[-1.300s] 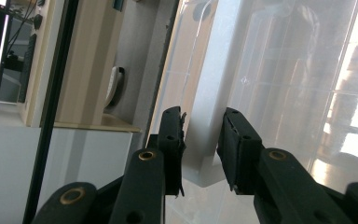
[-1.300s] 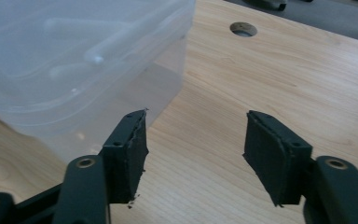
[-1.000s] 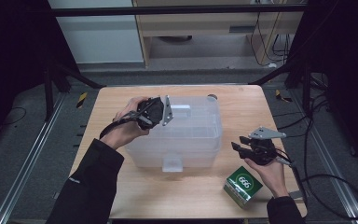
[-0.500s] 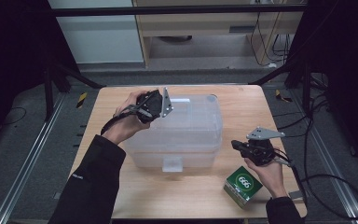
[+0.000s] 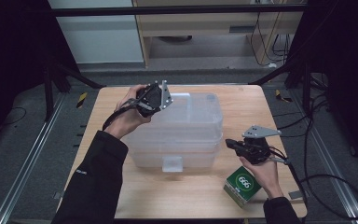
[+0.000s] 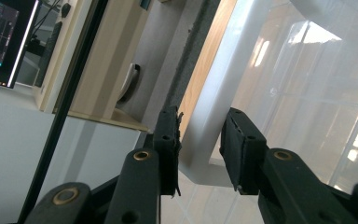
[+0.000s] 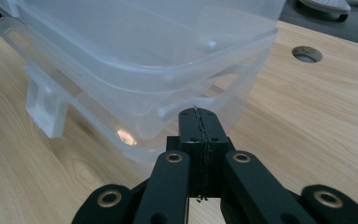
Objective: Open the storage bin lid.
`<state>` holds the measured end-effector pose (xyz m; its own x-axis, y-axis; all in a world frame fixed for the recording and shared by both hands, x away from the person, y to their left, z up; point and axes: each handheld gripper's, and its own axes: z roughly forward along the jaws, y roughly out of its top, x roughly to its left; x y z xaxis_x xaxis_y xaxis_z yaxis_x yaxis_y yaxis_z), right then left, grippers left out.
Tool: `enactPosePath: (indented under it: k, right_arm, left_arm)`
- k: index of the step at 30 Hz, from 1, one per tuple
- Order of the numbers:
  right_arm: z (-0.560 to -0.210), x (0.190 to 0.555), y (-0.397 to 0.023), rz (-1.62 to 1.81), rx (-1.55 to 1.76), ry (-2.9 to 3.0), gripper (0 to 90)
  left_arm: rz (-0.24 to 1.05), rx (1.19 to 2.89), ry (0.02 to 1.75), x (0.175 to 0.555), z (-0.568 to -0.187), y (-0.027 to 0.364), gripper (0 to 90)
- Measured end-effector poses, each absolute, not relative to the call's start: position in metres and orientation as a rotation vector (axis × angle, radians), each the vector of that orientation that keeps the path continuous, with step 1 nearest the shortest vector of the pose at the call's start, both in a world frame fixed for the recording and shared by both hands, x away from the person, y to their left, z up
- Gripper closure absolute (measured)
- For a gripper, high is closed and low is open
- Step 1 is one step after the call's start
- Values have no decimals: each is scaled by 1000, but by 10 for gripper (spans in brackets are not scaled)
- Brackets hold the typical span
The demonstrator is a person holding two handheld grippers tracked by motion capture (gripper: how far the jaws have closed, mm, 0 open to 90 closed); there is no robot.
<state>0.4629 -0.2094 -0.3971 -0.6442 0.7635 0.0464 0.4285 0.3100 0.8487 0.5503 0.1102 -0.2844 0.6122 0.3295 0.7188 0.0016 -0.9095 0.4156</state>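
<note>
Two clear plastic bins sit nested mouth-down mid-table. The upper bin [image 5: 193, 114] [image 7: 144, 37] is tilted over the lower bin [image 5: 182, 153] [image 7: 121, 119]. My left gripper [image 5: 168, 103] [image 6: 200, 140] is at the upper bin's far left corner, and its jaws close on that bin's white rim [image 6: 214, 93]. My right gripper [image 5: 230, 143] [image 7: 200, 116] is shut with nothing between its jaws. Its tips sit right against the lower bin's right side, near the rim.
A green box marked 666 [image 5: 243, 185] lies at the front right, under the right hand. The wooden table [image 5: 242, 102] has a round hole [image 7: 306, 53] beyond the bins. A wooden cabinet [image 5: 200, 28] stands behind the table, with dark frame legs on either side.
The left gripper has moved slightly up and away with the bin's corner. The right gripper's jaws have come together, and it stays beside the bins.
</note>
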Motion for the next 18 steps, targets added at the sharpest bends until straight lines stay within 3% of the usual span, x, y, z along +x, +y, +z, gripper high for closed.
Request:
enactPosePath:
  k: [18]
  right_arm:
    - [-397,471,-198,1426,1082,2151,900]
  left_arm:
    - [1183,2447,317,561,-280,111,662]
